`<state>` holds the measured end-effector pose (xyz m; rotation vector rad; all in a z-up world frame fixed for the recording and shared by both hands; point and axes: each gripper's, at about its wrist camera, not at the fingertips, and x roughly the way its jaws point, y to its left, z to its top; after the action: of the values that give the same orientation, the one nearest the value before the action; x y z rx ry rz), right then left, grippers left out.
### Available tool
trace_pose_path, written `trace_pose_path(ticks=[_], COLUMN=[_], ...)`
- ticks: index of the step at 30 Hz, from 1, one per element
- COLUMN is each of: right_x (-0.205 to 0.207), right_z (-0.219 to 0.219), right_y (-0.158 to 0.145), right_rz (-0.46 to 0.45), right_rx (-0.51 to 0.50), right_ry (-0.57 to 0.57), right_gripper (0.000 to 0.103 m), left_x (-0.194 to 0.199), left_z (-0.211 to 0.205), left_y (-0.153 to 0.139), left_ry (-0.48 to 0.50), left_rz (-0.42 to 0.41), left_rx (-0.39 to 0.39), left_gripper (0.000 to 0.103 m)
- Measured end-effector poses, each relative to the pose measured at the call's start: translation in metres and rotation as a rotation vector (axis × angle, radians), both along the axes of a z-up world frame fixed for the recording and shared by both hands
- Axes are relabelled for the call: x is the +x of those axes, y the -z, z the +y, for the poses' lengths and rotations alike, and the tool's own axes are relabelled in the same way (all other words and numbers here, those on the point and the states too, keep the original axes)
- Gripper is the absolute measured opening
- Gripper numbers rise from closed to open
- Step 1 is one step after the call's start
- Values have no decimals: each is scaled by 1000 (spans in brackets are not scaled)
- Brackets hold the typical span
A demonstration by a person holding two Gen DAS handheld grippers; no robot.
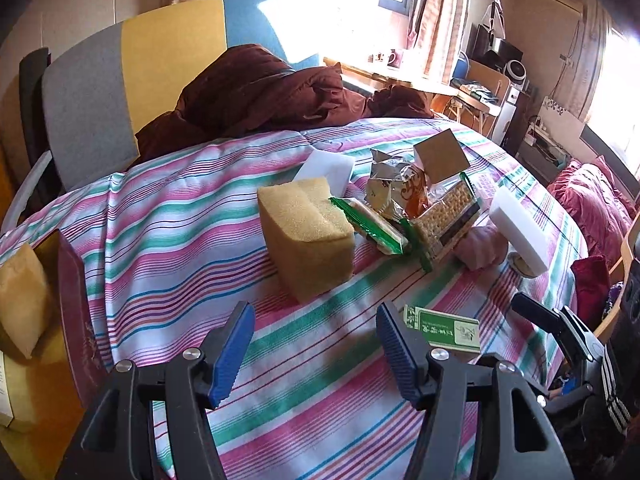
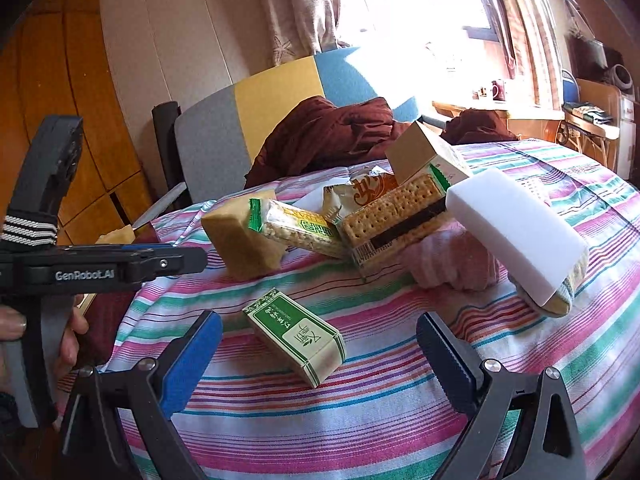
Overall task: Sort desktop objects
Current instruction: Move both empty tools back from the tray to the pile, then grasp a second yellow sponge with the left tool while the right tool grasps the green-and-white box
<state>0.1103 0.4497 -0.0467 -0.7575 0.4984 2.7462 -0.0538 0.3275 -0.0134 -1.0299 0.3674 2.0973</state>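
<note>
My left gripper (image 1: 316, 350): fingers spread wide, nothing between, low centre of left view over striped cloth (image 1: 168, 240). My right gripper (image 2: 320, 364): fingers spread too, green box (image 2: 296, 336) lying on cloth just beyond tips, not touched. Pile mid-frame: yellow sponge (image 1: 308, 232) at left, green-wrapped bar (image 2: 296, 228) leaning on it, cracker pack (image 2: 396, 216) tilted beside, white foam block (image 2: 516, 232) at right, raised off cloth. Brown blanket (image 1: 256, 88) behind, upper centre.

"genrobot.ai" stands on the left tongs' (image 2: 192, 258) black body; cracker packet (image 2: 394, 220) barcode digits blurred.
</note>
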Motion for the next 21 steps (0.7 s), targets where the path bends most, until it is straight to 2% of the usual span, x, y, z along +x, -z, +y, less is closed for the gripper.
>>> trace_pose_path(ticks=[6, 16, 19, 21], right_x=[-1, -6, -6, -7], right_z=[10, 14, 14, 12], right_y=[9, 17, 18, 18], right_rz=[9, 11, 7, 3], right_rx=[-39, -71, -74, -64], right_ry=[4, -10, -11, -18], right_gripper=[99, 99, 99, 99], left_x=[-12, -30, -37, -35], left_z=[30, 49, 47, 44], left_y=[14, 28, 34, 34], left_ry=[-14, -58, -55, -44], left_rz=[1, 36, 0, 6], left_rx=[-39, -61, -26, -12], left_gripper=[64, 64, 57, 53])
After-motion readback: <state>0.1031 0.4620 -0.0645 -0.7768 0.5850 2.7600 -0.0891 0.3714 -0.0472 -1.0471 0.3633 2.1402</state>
